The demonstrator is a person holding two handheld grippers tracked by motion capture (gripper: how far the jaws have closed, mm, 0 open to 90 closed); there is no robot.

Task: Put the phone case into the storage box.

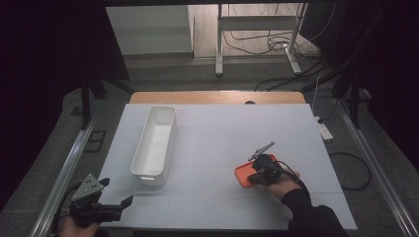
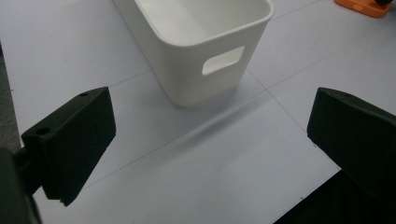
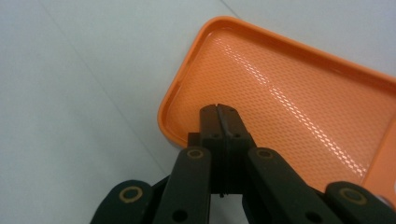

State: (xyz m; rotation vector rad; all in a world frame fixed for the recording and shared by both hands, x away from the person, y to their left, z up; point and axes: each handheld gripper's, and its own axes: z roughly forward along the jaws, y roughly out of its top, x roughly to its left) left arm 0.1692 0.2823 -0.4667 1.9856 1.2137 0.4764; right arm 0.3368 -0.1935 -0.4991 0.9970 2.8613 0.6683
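An orange shallow tray (image 1: 243,176) lies flat on the white table, right of centre, its dimpled floor bare in the right gripper view (image 3: 299,88). My right gripper (image 1: 258,170) (image 3: 218,112) is shut, its two jaws pressed together with their tips over the tray's near end; nothing shows between them. A long white bin (image 1: 154,142) stands left of centre. The left gripper view faces that bin's short end (image 2: 201,70), which has a handle slot. My left gripper (image 1: 118,192) (image 2: 210,135) stands open at the table's front left corner, a little short of the bin.
The white table top (image 1: 222,133) has a wooden strip along its far edge. Metal rails run along both sides on the floor. Cables and a desk frame (image 1: 257,29) lie beyond the table. A power strip (image 1: 324,130) sits by the right edge.
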